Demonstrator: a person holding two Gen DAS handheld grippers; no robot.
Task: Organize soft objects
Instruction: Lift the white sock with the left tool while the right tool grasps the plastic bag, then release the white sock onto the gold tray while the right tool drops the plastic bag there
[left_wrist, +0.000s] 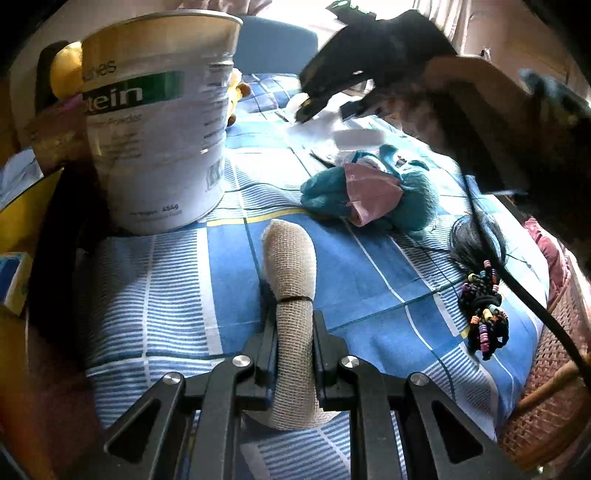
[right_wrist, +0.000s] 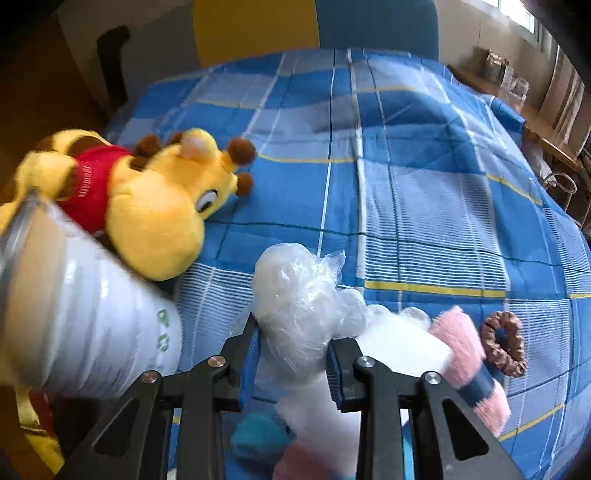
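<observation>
My left gripper (left_wrist: 294, 325) is shut on a beige rolled bandage (left_wrist: 291, 273) tied with a black band, held over the blue checked cloth (left_wrist: 177, 295). A white protein can (left_wrist: 159, 122) stands open at the left. A teal sock with a pink face mask (left_wrist: 369, 192) lies ahead to the right. My right gripper (right_wrist: 293, 350) is shut on a white cotton bundle in clear plastic (right_wrist: 299, 295); it also shows in the left wrist view (left_wrist: 325, 99). A yellow giraffe plush (right_wrist: 147, 195) lies behind the can (right_wrist: 74, 325).
Beaded black hair ties and a hairpiece (left_wrist: 480, 306) lie at the right edge, by a wicker chair (left_wrist: 546, 406). A pink fluffy item (right_wrist: 465, 354) and a brown scrunchie (right_wrist: 504, 343) lie to the right in the right wrist view. A black cable (left_wrist: 517, 280) crosses the cloth.
</observation>
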